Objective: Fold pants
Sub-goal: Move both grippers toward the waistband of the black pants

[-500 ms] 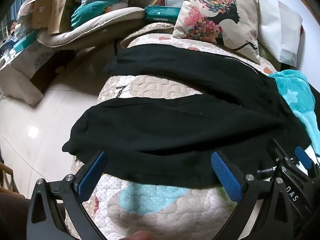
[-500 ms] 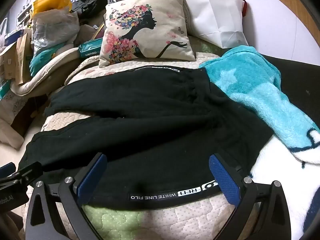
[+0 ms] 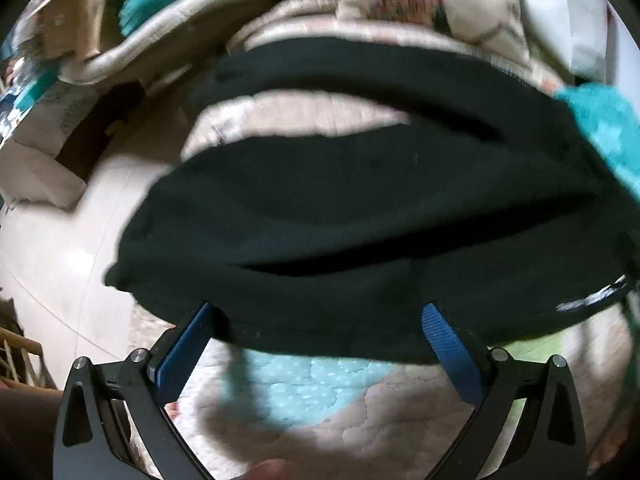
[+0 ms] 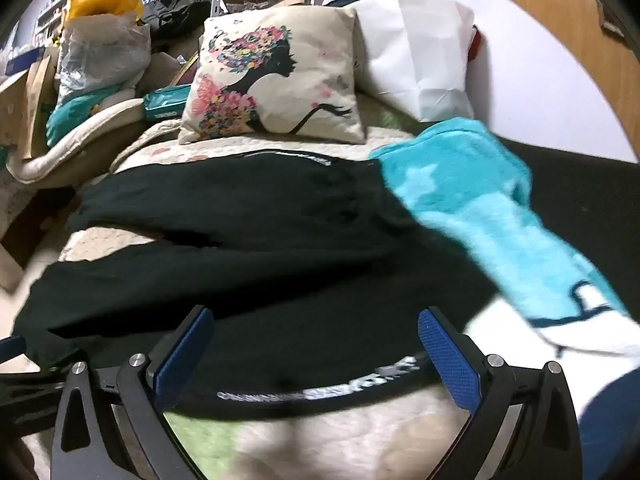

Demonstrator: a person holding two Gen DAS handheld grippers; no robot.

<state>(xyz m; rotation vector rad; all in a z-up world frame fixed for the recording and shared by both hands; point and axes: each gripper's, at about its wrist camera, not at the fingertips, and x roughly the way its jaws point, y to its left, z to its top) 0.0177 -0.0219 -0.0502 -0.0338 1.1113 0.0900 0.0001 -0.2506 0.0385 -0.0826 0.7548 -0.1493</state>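
Black pants [image 3: 360,208] lie spread on a quilted bed, both legs reaching left and parted by a gap of quilt. The waistband with white lettering [image 4: 320,392] lies at the near right edge. My left gripper [image 3: 320,340] is open, its blue pads right at the near edge of the closer leg. My right gripper [image 4: 316,344] is open, its pads over the waist part just beyond the lettered band. The pants also show in the right wrist view [image 4: 240,248]. Neither gripper holds cloth.
A turquoise fleece blanket [image 4: 480,208] overlaps the pants' right side. A printed cushion [image 4: 276,80] and a white bag [image 4: 416,52] stand at the back. Bags and boxes [image 4: 96,52] pile up at the left. Pale floor [image 3: 52,264] lies beyond the bed's left edge.
Both grippers have moved forward toward the pants, which now fill more of each view. Both frames are motion-blurred. The jaws stay open.
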